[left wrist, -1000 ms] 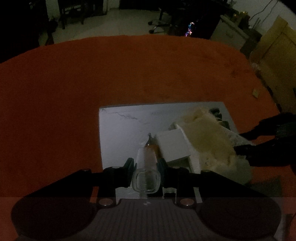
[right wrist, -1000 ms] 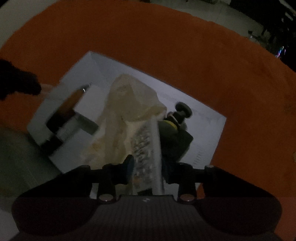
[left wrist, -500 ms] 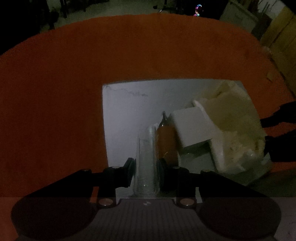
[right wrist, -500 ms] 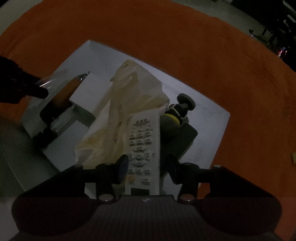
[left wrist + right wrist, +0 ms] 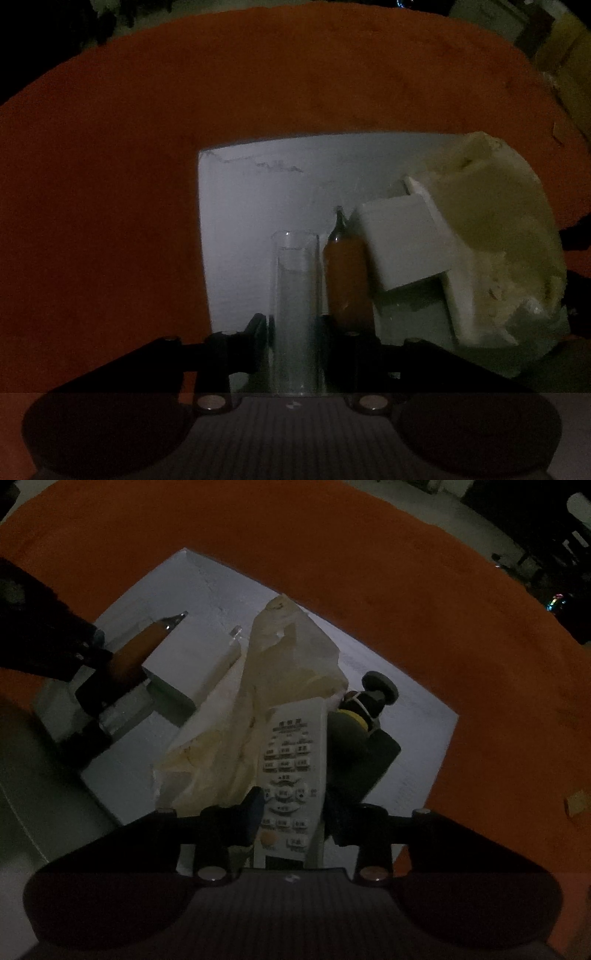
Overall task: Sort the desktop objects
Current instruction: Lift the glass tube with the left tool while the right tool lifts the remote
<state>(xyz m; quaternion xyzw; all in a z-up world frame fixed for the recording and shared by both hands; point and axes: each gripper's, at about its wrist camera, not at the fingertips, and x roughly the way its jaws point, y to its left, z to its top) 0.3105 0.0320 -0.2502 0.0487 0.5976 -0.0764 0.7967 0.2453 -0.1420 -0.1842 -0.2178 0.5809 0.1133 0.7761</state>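
Right wrist: tripod [image 5: 360, 738] beside remote [image 5: 291, 771].

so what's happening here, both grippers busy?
Yes. The left gripper is shut on a clear plastic tube, held over the white tray on the orange tablecloth. The right gripper is shut on a white remote control over the same tray. An orange-barrelled pen, a white box, a crumpled cream plastic bag and a dark mini tripod are in the tray.
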